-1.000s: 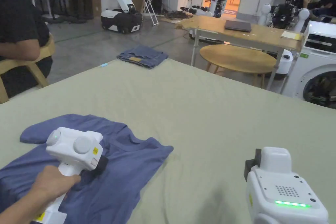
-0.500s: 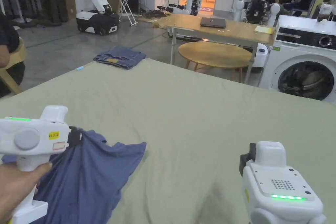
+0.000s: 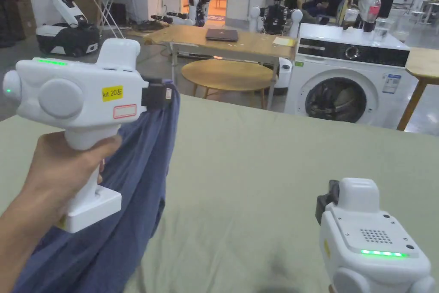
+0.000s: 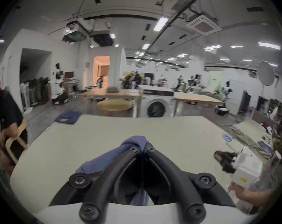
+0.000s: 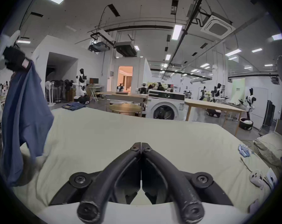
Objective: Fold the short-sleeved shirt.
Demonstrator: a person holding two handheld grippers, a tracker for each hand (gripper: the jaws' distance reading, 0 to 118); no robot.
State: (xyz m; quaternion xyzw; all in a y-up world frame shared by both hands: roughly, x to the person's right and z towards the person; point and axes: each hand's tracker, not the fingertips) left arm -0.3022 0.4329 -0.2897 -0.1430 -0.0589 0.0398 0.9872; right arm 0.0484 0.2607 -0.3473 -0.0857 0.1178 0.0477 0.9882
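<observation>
left gripper (image 3: 165, 92) held high in the left hand (image 3: 64, 169), jaws clamped on a bunch of the blue shirt (image 3: 137, 178). in the left gripper view, cloth (image 4: 135, 141) pinched between the closed tips and draped over the left jaw. shirt hanging down from the grip, lower part trailing toward the near left corner of the table (image 3: 266, 169); whether the hem touches the cover, cannot tell. in the right gripper view, same shirt (image 5: 24, 114) dangling at far left above the pale green cover. right gripper (image 3: 323, 203) low at the near right, over bare table, well apart from the shirt. in its own view, jaws pressed together tip to tip (image 5: 141, 146), nothing between them. folded jeans (image 5: 73, 106) at the far left corner. washer (image 3: 343, 88) beyond the far edge, round stool (image 3: 227, 75) beside it.
</observation>
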